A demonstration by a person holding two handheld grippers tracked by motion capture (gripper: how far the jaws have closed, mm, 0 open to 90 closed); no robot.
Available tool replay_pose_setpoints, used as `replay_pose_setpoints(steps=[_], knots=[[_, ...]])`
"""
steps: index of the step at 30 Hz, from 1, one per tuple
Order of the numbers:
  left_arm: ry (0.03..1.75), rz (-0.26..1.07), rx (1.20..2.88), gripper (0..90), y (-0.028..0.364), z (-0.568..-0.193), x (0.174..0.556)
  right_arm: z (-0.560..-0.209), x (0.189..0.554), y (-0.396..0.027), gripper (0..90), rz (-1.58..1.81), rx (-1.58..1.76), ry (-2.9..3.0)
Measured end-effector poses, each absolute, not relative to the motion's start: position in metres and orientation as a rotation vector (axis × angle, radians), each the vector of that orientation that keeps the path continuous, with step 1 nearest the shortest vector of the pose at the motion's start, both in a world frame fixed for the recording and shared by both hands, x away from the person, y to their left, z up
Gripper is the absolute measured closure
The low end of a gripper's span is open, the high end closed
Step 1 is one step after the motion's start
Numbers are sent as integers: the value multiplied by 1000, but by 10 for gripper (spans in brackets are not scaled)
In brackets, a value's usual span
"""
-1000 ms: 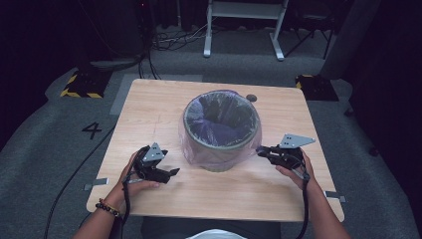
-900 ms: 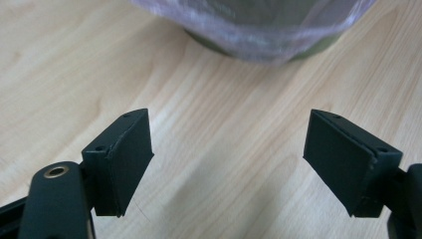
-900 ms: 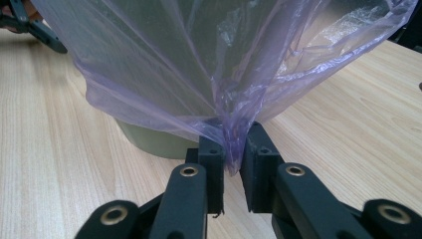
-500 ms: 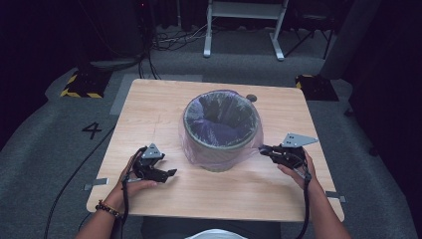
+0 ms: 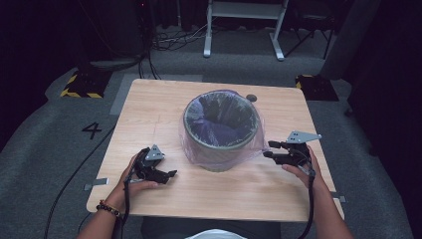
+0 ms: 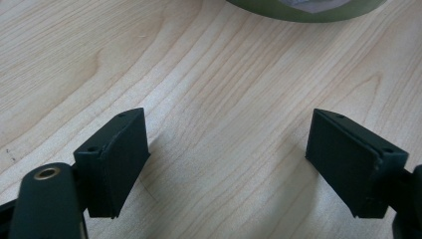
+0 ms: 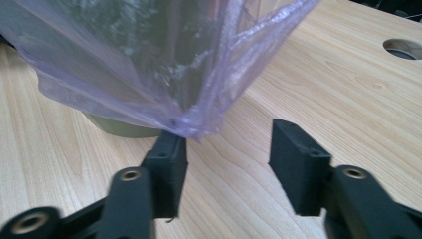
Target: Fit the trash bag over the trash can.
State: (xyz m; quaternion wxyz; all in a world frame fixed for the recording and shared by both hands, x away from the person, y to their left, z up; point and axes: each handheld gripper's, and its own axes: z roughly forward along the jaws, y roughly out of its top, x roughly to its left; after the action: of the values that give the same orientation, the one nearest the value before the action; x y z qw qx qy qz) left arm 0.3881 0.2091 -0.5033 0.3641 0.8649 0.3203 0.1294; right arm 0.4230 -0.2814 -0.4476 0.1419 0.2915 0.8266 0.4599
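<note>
At the left of the high view, the left gripper (image 5: 166,175) rests low over the wooden table (image 5: 149,114), held in the person's left hand (image 5: 130,178), which wears a beaded bracelet (image 5: 108,208) at the wrist. In the left gripper view its jaws stand wide apart with only bare wood grain between them, and the green foot of the bin sits well ahead of them near the top edge. In the middle of the table stands the round bin (image 5: 221,130), upright, lined with a thin purple-tinted plastic bag (image 5: 219,122) that is folded over the rim and hangs down the outside wall. Beyond the bin, a small round hole (image 5: 251,97) shows in the tabletop. To the right, the right gripper (image 5: 268,149) points toward the bin's side, just beside the loose skirt of the bag, with the right hand (image 5: 301,167) behind it. Its jaws have just been opening; in the right gripper view they stand moderately apart, and a drooping corner of the bag (image 7: 191,130) touches the top of the left-hand jaw, hanging free and not pinched, with nothing in the gap.
</note>
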Motion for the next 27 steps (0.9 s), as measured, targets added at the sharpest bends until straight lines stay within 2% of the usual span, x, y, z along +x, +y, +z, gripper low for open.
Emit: replay_pose_setpoints(steps=[5, 9, 16, 27], knots=[[828, 338, 2226, 153, 208, -503, 389, -453, 425, -289, 314, 1290, 860, 2408], [828, 335, 2226, 152, 208, -503, 389, -455, 425, -296, 249, 1305, 868, 2418], [826, 334, 2228, 150, 208, -503, 389, -445, 417, -302, 214, 1372, 847, 2351], [826, 334, 2227, 150, 208, -503, 389, -425, 407, -291, 208, 1422, 774, 2273]])
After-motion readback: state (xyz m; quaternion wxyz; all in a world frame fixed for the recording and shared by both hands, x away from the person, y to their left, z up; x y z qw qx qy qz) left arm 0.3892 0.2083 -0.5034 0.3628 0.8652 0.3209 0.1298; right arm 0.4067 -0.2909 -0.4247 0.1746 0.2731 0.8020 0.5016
